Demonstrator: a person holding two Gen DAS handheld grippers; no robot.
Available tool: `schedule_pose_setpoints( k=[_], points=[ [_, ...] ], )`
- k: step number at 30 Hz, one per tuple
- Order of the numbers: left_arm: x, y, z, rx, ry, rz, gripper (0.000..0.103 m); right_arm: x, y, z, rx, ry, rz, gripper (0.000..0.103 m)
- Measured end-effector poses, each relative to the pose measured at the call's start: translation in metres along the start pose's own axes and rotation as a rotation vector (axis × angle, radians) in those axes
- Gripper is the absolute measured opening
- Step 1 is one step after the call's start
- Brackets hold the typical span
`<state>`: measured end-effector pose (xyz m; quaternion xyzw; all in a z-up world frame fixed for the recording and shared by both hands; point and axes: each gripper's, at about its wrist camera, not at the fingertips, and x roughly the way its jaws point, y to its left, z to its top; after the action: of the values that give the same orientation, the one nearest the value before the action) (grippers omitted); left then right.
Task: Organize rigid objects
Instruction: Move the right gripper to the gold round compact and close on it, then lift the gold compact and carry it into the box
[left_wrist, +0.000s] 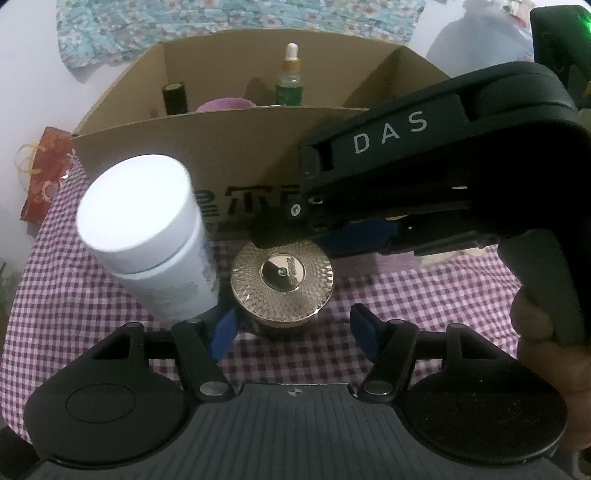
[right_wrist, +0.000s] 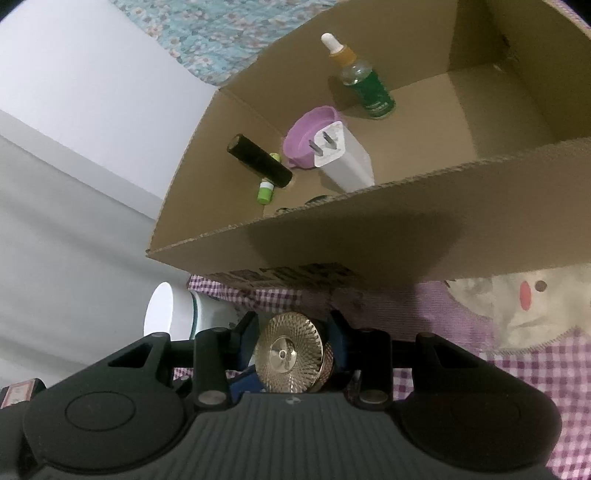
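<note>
Caught at the pick-up step for the gold-lidded jar (right_wrist: 291, 354). Jar down on the checked cloth (left_wrist: 110, 295), just before the front wall of the cardboard box (right_wrist: 332, 236), with the white canister (left_wrist: 147, 229) just beside it.

Right gripper (right_wrist: 293, 332) brought in around the jar, its fingers seemingly pressed against both sides of the lid; judged a grasp, though not yet lifted. Left gripper (left_wrist: 295, 328) released, fingers spread either side of the same jar, one slipped between jar and canister, the other well clear.

Already stowed in the box: dropper bottle (right_wrist: 364, 85), white charger (right_wrist: 343, 158), black tube (right_wrist: 258, 160).

Next, probably: raised straight up past the box's front wall, carried over the rim, and set down in the bare stretch of floor to the right of the charger. Needed for that: a firm hold on the smooth lid, and the left fingers kept out of the way.
</note>
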<state>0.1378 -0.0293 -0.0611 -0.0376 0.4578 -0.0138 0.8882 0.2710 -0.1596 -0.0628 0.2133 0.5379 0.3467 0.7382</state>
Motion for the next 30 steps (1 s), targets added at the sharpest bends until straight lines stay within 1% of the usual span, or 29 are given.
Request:
schedule_pose_setpoints(
  k=[6,11,14,20,24,30],
  points=[
    [-0.001,-0.02,-0.002,0.05,0.0,-0.043,0.065,-0.022,-0.017,-0.008,0.043,-0.019,-0.024,0.044],
    [-0.002,-0.04,-0.006,0.108,0.01,-0.101,0.065,-0.045,-0.035,-0.017,0.093,-0.043,-0.047,0.044],
    [-0.003,-0.046,-0.007,0.12,0.013,-0.121,0.065,-0.055,-0.045,-0.022,0.126,-0.054,-0.047,0.044],
    [0.0,-0.048,-0.003,0.118,0.023,-0.085,0.065,-0.058,-0.056,-0.026,0.16,-0.065,-0.054,0.044],
    [0.006,-0.048,0.004,0.114,0.026,-0.071,0.064,-0.053,-0.056,-0.025,0.168,-0.063,-0.049,0.044],
    [0.01,-0.05,0.014,0.117,0.035,-0.074,0.058,-0.048,-0.056,-0.023,0.17,-0.055,-0.042,0.044]
  ],
)
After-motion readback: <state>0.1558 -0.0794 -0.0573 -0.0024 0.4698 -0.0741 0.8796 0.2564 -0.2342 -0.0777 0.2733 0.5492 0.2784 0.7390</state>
